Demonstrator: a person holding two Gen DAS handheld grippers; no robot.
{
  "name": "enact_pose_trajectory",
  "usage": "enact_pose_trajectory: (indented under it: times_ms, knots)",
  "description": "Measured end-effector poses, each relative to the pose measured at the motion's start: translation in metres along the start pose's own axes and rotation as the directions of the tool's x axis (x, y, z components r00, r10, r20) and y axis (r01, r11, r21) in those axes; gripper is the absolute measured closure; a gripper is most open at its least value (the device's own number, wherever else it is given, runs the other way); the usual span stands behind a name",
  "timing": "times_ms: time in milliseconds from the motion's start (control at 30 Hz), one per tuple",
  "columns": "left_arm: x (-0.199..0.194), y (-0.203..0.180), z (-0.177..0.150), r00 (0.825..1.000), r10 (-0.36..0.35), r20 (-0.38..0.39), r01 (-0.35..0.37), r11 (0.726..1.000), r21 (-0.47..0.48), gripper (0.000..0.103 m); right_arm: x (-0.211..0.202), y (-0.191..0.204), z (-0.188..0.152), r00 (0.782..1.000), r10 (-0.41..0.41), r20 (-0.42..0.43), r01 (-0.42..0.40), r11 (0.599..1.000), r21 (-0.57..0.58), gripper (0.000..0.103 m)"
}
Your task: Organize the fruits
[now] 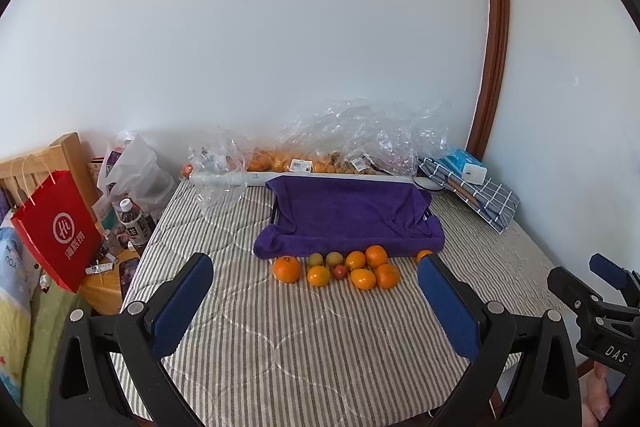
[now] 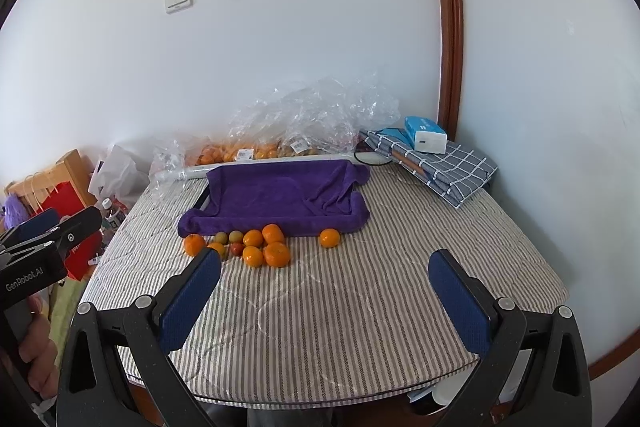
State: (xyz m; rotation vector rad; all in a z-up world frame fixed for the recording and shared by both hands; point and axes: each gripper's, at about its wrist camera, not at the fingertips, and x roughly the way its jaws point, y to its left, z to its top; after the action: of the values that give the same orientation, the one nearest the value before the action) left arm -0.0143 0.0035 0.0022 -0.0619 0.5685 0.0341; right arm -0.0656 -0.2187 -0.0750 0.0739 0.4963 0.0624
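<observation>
Blue pads [image 1: 182, 303] on both grippers, spread wide, nothing between them: left gripper [image 1: 316, 307] and right gripper [image 2: 326, 303] both low over the striped table [image 2: 360, 327], well short of the tray [image 2: 280, 199]. Oranges [image 2: 264, 247] clustered just in front of the purple-towelled tray, with two greenish fruits [image 2: 228, 237] and one red fruit [image 2: 237, 248] among them; one orange [image 2: 329, 237] apart, toward the tray's right corner. Probably firm, round, light, apt to roll; best pinched across the widest middle, gently.
</observation>
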Motion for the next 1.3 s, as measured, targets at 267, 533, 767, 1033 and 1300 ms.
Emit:
enact_pose_trajectory:
  times_ms: [267,533,767,1033,1300]
  knots:
    - [0.002,0.002,0.001,1.000,0.021,-0.008,-0.021,1.000,0.001,0.000,0.002,-0.001,0.002,1.000,-0.011,-0.005,0.011,1.000,0.007,0.001]
    - [0.014,0.011,0.000,0.999,0.042,-0.014,-0.043,0.999,-0.021,0.000,0.013,0.001,0.001,0.999,-0.046,-0.021,0.046,0.999,-0.011,0.001]
    - [0.029,0.025,-0.002,0.998,0.054,-0.013,-0.054,0.997,-0.050,0.000,0.025,0.001,0.004,0.997,-0.067,-0.031,0.067,0.998,-0.004,0.001]
    - [0.053,0.041,-0.005,0.997,0.072,-0.005,-0.072,0.995,-0.062,0.000,0.049,0.000,-0.003,0.997,-0.082,-0.005,0.082,0.994,-0.078,0.001]
    - [0.100,0.060,-0.021,0.994,0.069,-0.087,-0.078,0.992,-0.103,0.001,0.108,-0.009,-0.018,0.995,0.029,-0.097,-0.033,0.999,-0.043,0.001]
